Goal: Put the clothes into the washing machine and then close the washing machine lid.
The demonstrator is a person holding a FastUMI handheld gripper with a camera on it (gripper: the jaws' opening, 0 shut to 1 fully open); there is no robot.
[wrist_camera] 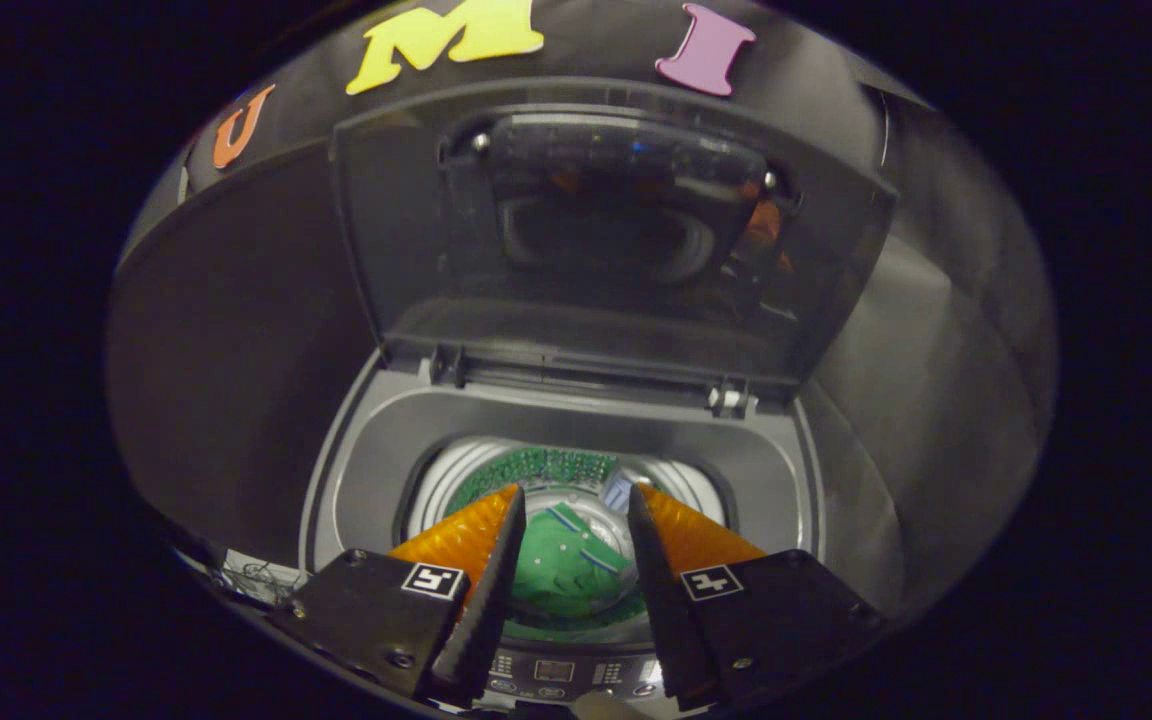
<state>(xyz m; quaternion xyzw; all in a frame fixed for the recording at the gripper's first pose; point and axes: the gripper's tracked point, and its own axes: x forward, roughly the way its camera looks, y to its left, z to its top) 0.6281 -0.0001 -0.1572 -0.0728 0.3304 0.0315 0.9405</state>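
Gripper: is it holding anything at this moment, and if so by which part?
Nothing is held. The gripper hangs open above the washing machine drum, and the green garment lies loose down in the drum, seen through the gap between the fingers. The lid stands open.

Grey top-loading washing machine (356, 480): hinged lid (416, 260) upright, open. Green garment with blue-striped trim (566, 575) lies inside the drum.

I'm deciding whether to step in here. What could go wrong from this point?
The gripper hangs open above the drum, with the green garment lying inside, seen between its fingers. The lid stands upright beyond them; pushed carelessly, it might slam. A lowered finger could snag the garment and pull it out.
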